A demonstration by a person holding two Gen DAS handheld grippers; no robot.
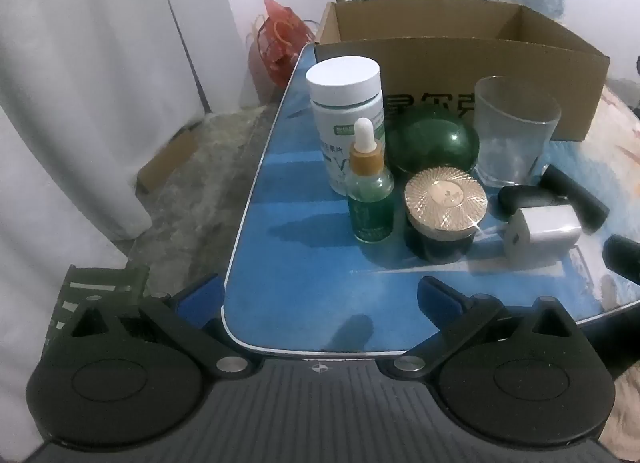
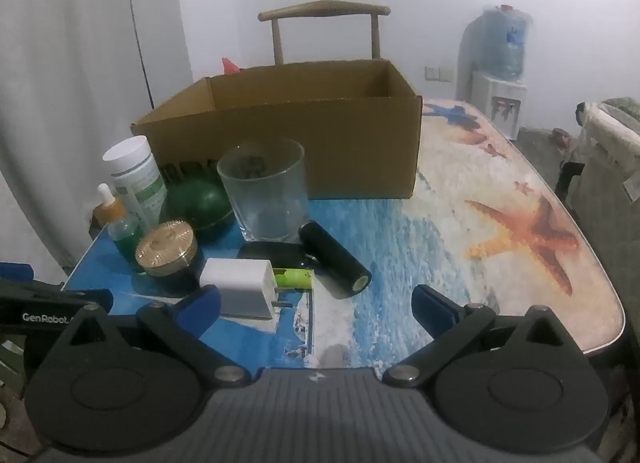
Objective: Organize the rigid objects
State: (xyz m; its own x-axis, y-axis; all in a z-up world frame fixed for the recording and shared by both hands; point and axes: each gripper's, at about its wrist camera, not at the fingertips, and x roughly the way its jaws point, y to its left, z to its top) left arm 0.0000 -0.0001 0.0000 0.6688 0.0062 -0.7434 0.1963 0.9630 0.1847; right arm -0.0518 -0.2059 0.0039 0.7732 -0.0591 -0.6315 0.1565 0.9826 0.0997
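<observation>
I read this as the very start: nothing is lifted yet, and both tools hang short of the clutter. My left gripper [image 1: 320, 295] stands with its jaws wide and nothing between them, over the near left edge of the table [image 1: 280, 263]. My right gripper [image 2: 316, 303] is equally wide and empty, just near of the white charger [image 2: 240, 283].

The things to sort stand in a cluster on the blue part of the table, in front of the open cardboard box [image 2: 320, 143], which I take to be their destination (a guess from the task alone). From the left: the dropper bottle [image 1: 370, 191], the tall white supplement bottle [image 1: 346, 111] behind it, the gold-lidded jar [image 1: 444, 211], the green domed case [image 1: 432, 139], the glass tumbler [image 2: 266, 191], then the black cylinder [image 2: 334, 259] lying on its side.

For the next move I would pick an outer piece. The charger is nearest my right jaws; they need to come down around its sides and close. The dropper bottle suits the left, though it stands close to the jar, so the approach wants care.

Hard to make out: a dark flat object [image 2: 272, 253] behind the charger, and a small green item [image 2: 294, 277] beside it, perhaps a battery. The box floor is hidden from both views, so I cannot say whether anything lies inside.
</observation>
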